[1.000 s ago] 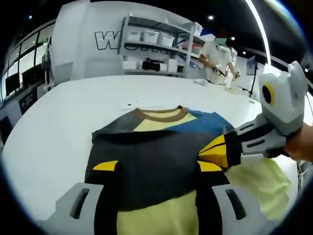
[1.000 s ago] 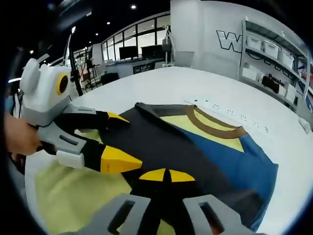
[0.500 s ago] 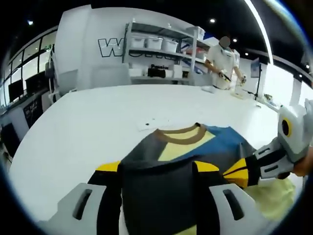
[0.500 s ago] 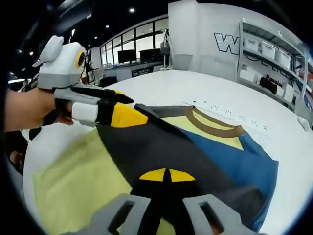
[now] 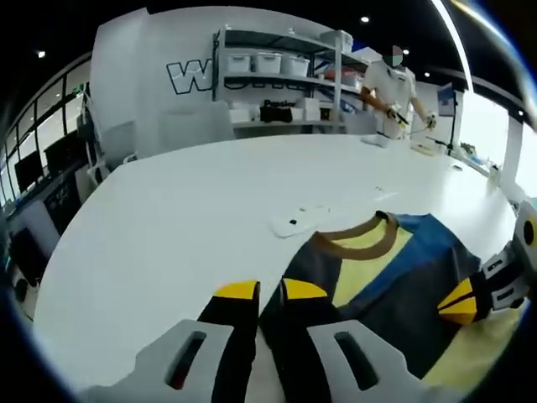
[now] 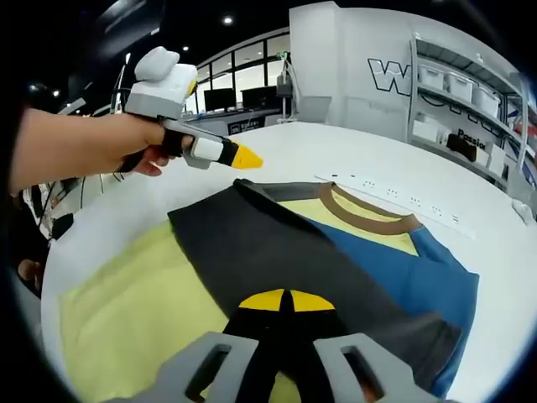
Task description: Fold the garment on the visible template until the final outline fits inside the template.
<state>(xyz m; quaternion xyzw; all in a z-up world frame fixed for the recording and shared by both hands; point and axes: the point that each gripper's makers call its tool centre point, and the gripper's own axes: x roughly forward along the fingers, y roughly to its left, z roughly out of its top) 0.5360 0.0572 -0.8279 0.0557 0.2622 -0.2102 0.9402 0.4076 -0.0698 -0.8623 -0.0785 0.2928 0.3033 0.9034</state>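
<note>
In the right gripper view, the left gripper [image 6: 243, 157] sits upper left, yellow-tipped jaws together on nothing, clear above the white table [image 6: 277, 147]. The folded dark grey, yellow and blue shirt with a brown collar [image 6: 277, 252] lies centre frame. At bottom centre, the right gripper [image 6: 281, 300] pinches its dark fabric.

Large outlined letters stand on the far white wall [image 5: 159, 59] beside the shelves [image 5: 277, 75]. In the left gripper view only "W" and part of a following round letter can be read before the shelves cover the rest. In the right gripper view the same wall [image 6: 369, 42] shows "W".
</note>
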